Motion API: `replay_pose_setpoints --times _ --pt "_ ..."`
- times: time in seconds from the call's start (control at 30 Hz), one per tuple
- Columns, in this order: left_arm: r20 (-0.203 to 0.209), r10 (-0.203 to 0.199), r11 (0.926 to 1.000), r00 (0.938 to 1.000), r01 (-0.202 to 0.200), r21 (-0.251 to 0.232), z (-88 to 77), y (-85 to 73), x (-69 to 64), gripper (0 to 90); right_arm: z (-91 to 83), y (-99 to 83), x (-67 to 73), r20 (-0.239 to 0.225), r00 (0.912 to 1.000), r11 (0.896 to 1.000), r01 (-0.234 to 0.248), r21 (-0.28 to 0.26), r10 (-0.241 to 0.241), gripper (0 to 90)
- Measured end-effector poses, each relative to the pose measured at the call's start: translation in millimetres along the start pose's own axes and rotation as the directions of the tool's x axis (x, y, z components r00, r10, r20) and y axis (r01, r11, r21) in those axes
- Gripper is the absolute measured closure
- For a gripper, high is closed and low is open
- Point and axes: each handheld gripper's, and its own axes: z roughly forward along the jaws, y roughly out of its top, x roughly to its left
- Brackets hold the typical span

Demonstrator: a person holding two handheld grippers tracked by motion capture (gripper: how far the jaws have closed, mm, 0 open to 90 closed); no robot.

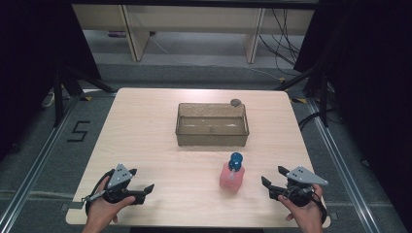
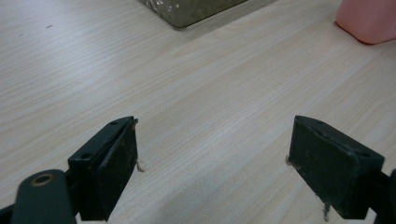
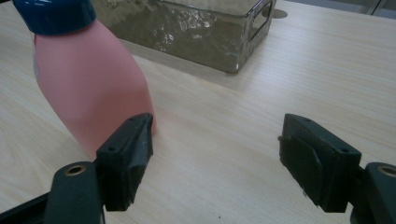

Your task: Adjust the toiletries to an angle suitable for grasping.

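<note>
The pink bottle with its blue cap stands upright on the worktop, its long axis vertical, and it lies just to the left of the right hand-held gripper, near it but not touching in the high view. In the right gripper view the bottle sits ahead and off to the left, just beyond the left jaw, outside the gap between the jaws, which holds nothing but bare worktop. That gripper is open and empty. The left hand-held gripper is open too, with nothing between its jaws, and the bottle is well apart from it, far off to its right; in the left gripper view just a corner of the bottle shows at the upper right. So the right hand is clearly the nearer one, and my judgement is that a grasp would call for that gripper to swing leftward until the bottle's body stands between its jaws. The clear tray lies farther ahead of both grippers, beyond the bottle.
</note>
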Motion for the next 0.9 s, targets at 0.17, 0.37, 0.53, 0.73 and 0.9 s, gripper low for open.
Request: replay_pose_setpoints --times 0.17,0.37,0.53,0.73,0.9 --pt "-0.004 0.021 0.9996 0.9998 -0.021 0.02 -1.5 0.2 1.9 15.0 0.2 2.2 0.8 -0.028 0.9996 0.999 0.009 -0.039 -0.01 26.9" --pt "0.001 0.004 1.0 1.0 -0.004 0.001 -0.2 0.3 0.3 15.1 -2.1 7.2 10.2 -0.036 0.9984 0.997 0.042 -0.061 -0.044 27.6" --pt "0.001 0.003 1.0 1.0 -0.003 0.001 -0.5 0.3 0.2 15.1 -1.2 7.5 14.3 -0.046 0.998 0.997 0.04 -0.064 -0.043 27.7" --pt "0.005 -0.013 0.9999 0.9999 0.013 0.001 1.5 0.7 0.7 15.1 0.0 7.8 13.6 -0.056 0.9972 0.996 0.044 -0.076 -0.048 27.9" --pt "0.01 -0.018 0.9998 0.9998 0.018 0.006 3.1 1.3 1.0 15.1 2.2 7.4 11.8 -0.064 0.9969 0.996 0.039 -0.076 -0.044 28.0"
